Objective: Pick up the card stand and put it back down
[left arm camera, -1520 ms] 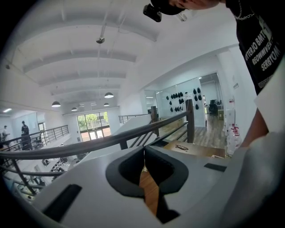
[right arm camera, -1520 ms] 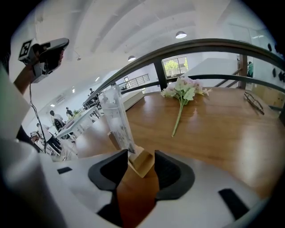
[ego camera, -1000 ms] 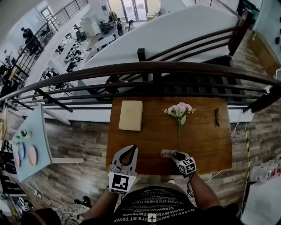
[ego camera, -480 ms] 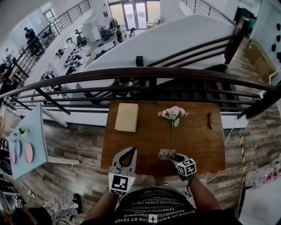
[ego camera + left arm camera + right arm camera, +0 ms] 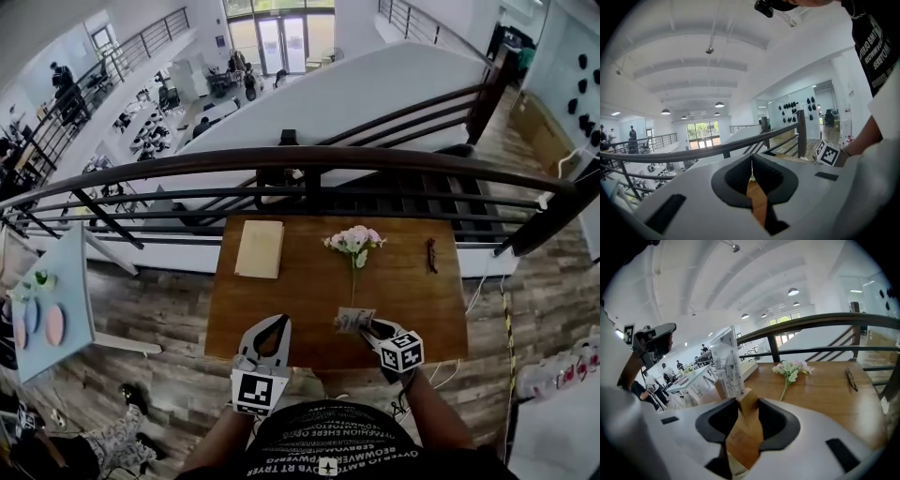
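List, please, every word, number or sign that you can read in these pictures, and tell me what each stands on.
"SERGTOWN", as best it reads: white print on the person's black shirt, bottom line; the lines above it are cut off and distorted, unreadable.
Square markers: black-and-white patterns, no letters.
Card stand: its printed insert is too blurred to read.

Table (image 5: 281, 309): warm wood, smooth, satin sheen w/ soft glare. On its far-left part: book (image 5: 259, 248), pale tan matt cover. Beyond table: railing (image 5: 281, 159), dark, smooth, semi-gloss top rail. Card stand (image 5: 729, 366), above table's near edge: light bare-looking wood base, clear glossy plastic sheet. Left gripper (image 5: 751, 159) & right gripper (image 5: 746, 401): matt white plastic shells, dark matt inner lining. Floor (image 5: 169, 309) around table: wood planks, low sheen.
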Demonstrator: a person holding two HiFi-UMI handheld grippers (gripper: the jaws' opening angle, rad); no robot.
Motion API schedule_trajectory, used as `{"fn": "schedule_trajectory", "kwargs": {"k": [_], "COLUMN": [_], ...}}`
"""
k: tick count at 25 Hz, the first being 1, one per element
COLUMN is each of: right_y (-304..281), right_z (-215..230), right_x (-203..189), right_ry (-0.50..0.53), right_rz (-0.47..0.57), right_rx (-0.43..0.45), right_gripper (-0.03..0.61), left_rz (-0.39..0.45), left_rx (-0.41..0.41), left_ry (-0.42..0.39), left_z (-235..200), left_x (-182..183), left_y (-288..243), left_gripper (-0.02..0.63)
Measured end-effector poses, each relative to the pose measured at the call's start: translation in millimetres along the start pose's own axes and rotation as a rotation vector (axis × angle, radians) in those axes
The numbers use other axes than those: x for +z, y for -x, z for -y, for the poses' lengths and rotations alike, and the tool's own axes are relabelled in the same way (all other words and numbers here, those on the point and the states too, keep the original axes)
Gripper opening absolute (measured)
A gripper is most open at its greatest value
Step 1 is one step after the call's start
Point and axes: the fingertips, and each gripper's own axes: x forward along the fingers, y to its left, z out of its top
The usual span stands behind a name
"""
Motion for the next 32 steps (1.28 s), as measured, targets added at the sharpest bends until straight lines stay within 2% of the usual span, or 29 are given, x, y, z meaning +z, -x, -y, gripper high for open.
{"fn": "schedule_trajectory", "kwargs": {"k": [5, 16, 32], "right_y": [31, 94, 143], "right_z": [-10, -57, -97], "right_x": [30, 94, 132], "right_ry": [0.012, 0.083, 0.116], "right_rz": [0.05, 0.122, 0.193], "right_rx": [-0.002, 0.056, 0.103], "right_gripper": [0.144, 0.143, 0.141], "left_rz": [0.015, 0.04, 0.038], "left_rx": [0.005, 0.019, 0.03], "left_ry": [0.002, 0.004, 0.014], "left_z": [15, 37, 54], "left_x": [1, 4, -10], "left_y": [13, 39, 70], "left_gripper": [0.026, 0.026, 0.026]}}
